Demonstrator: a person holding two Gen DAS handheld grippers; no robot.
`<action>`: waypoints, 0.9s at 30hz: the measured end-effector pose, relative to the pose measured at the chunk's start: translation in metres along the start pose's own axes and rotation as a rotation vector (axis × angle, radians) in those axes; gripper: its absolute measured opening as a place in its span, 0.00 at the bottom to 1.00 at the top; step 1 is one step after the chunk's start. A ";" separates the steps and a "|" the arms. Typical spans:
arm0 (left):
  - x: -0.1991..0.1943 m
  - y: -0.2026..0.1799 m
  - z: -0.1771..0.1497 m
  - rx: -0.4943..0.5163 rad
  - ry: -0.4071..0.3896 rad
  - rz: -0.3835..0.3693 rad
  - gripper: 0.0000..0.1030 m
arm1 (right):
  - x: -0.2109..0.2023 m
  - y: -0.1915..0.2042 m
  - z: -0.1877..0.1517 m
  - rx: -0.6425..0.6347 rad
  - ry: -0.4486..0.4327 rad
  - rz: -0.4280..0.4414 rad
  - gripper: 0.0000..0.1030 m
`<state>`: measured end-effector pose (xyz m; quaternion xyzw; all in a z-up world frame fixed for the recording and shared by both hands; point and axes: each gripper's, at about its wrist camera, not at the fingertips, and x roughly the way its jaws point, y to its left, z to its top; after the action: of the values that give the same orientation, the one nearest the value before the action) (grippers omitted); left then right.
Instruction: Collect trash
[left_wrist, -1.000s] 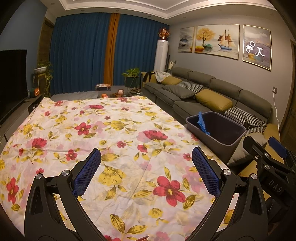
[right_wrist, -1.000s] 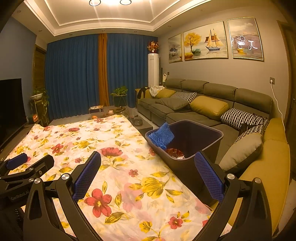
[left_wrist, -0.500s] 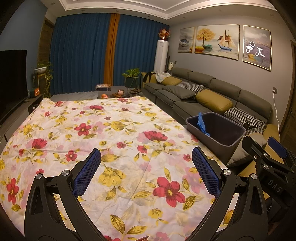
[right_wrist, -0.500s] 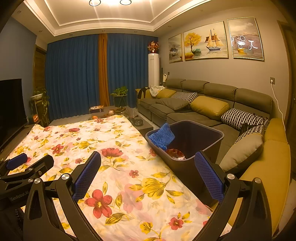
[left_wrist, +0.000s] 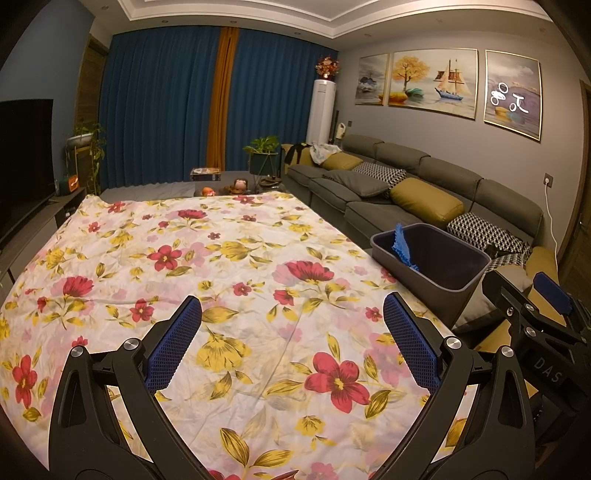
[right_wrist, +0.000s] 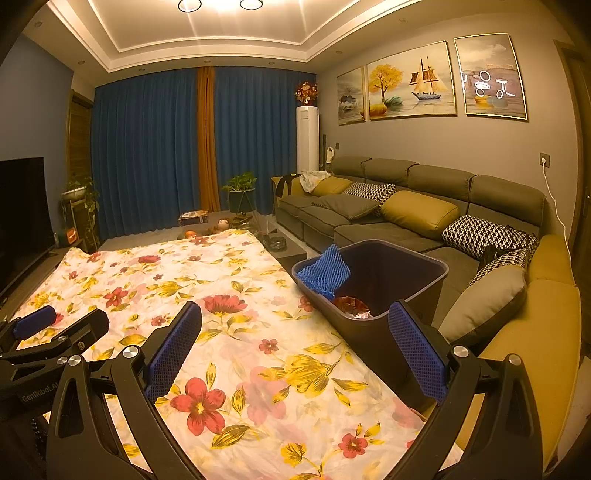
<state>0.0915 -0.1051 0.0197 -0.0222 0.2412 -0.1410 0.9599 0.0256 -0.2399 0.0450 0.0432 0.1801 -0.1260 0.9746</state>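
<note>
Nearest, the left gripper (left_wrist: 291, 339) and right gripper (right_wrist: 295, 347) are hovering spread and empty over a flowered tabletop (left_wrist: 229, 266). Beyond, trash (right_wrist: 325, 275) is sitting inside the bin (right_wrist: 413, 258). Nothing loose is showing, so scanning slowly seems wise.

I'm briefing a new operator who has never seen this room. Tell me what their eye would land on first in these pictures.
First, the floral cloth with red and yellow flowers, spread wide across the middle of the room. Next, the dark bin at the cloth's right edge beside the grey sofa, with blue foam netting leaning on its inner wall. Nearest the camera, the left claw and right claw hang open over the cloth, holding nothing.
</note>
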 end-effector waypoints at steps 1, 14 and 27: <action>0.000 0.000 -0.001 0.001 0.000 0.000 0.94 | 0.000 0.000 0.000 0.000 0.000 0.001 0.95; 0.000 -0.001 0.001 0.000 0.001 0.000 0.94 | 0.000 -0.001 -0.001 0.000 0.001 0.001 0.95; -0.001 -0.002 -0.001 -0.001 -0.007 -0.012 0.94 | 0.000 -0.001 -0.001 0.004 0.003 0.001 0.95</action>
<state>0.0898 -0.1071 0.0193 -0.0245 0.2377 -0.1463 0.9599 0.0250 -0.2412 0.0435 0.0453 0.1814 -0.1257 0.9743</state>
